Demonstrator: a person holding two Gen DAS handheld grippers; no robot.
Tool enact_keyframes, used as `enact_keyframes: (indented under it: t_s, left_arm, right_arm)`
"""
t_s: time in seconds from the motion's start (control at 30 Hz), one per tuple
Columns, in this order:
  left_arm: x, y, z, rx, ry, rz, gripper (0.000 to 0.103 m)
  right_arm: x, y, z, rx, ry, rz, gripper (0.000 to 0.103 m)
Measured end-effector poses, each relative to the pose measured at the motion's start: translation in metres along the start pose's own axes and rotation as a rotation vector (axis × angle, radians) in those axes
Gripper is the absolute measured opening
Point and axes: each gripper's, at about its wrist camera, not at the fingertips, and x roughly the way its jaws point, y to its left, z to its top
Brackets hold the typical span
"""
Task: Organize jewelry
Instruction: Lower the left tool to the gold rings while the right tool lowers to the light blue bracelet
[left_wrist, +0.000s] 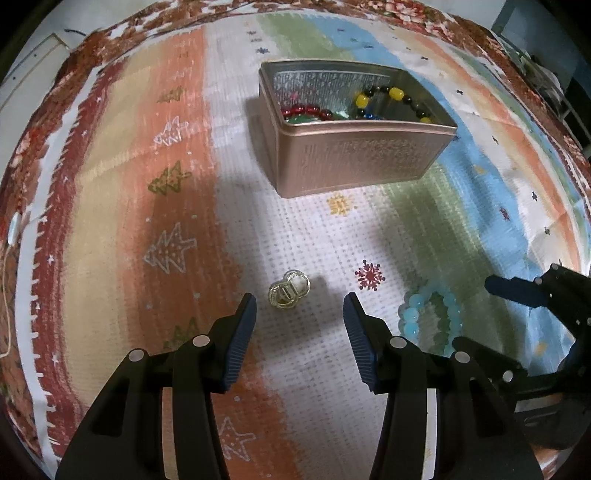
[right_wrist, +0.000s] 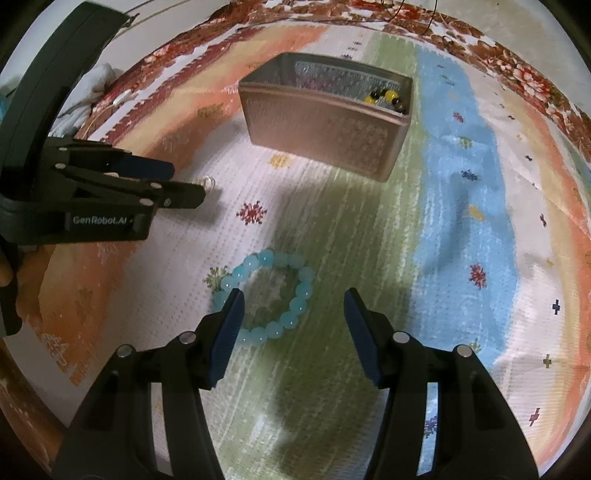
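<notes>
A rose-gold tin box (left_wrist: 354, 158) stands open on the cloth and holds a red bead bracelet (left_wrist: 308, 112) and a yellow-and-black bead bracelet (left_wrist: 391, 98). It also shows in the right wrist view (right_wrist: 325, 136). A small clear and gold earring pair (left_wrist: 289, 288) lies just ahead of my left gripper (left_wrist: 300, 308), which is open and empty. A light blue bead bracelet (right_wrist: 267, 297) lies flat between and just ahead of the fingers of my right gripper (right_wrist: 293, 304), which is open and empty. The bracelet also shows in the left wrist view (left_wrist: 430, 314).
A striped, patterned cloth (left_wrist: 184, 184) covers the table. The left gripper (right_wrist: 184, 184) reaches in from the left in the right wrist view, with the earrings (right_wrist: 208, 181) at its tips. The right gripper (left_wrist: 517, 291) shows at the right edge of the left view.
</notes>
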Motion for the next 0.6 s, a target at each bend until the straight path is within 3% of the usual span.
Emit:
enact_keyframes:
  t_s: [0.4, 0.5, 0.6]
  left_arm:
    - [0.016, -0.001, 0.004, -0.012, 0.032, -0.001, 0.049]
    - [0.017, -0.001, 0.005, -0.012, 0.034, 0.001, 0.049]
    - [0.019, -0.002, 0.005, -0.001, 0.037, 0.019, 0.042]
  right_arm:
    - [0.015, 0.003, -0.005, -0.012, 0.062, 0.005, 0.053]
    - [0.017, 0.005, -0.006, -0.019, 0.067, 0.005, 0.048]
    - [0.018, 0.007, -0.006, -0.019, 0.067, 0.003, 0.042]
